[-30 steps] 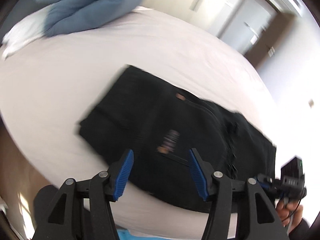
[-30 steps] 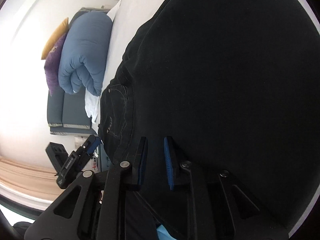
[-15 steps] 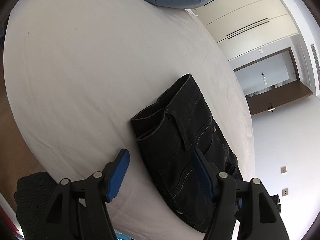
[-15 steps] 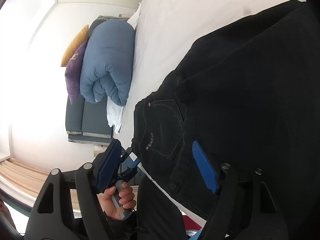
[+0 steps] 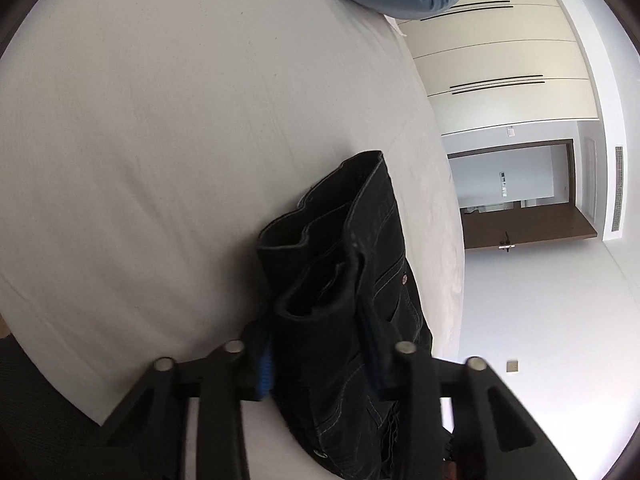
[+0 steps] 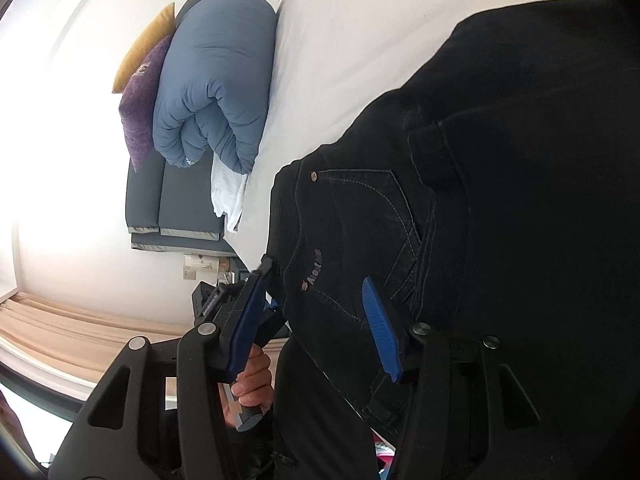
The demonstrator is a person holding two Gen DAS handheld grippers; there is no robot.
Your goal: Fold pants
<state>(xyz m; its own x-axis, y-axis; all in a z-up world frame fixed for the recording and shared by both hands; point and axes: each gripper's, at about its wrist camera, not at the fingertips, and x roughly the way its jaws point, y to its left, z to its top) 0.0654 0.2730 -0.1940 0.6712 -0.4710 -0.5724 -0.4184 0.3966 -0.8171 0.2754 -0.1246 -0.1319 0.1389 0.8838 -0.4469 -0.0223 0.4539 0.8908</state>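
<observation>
Risk: left claw (image 5: 320, 354), just closing, clamps bunched waistband of black denim pants (image 5: 352, 304); layers may slip. Right claw (image 6: 316, 320) released, closing, grasps nothing.

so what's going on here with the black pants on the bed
A person is folding black pants on a white bed, a handheld gripper in each hand. The left gripper has just been closing and now pinches the bunched waistband end. The right gripper has jaws apart over the back pocket area, closing a little, gripping nothing. A blue duvet lies rolled at the far end.
</observation>
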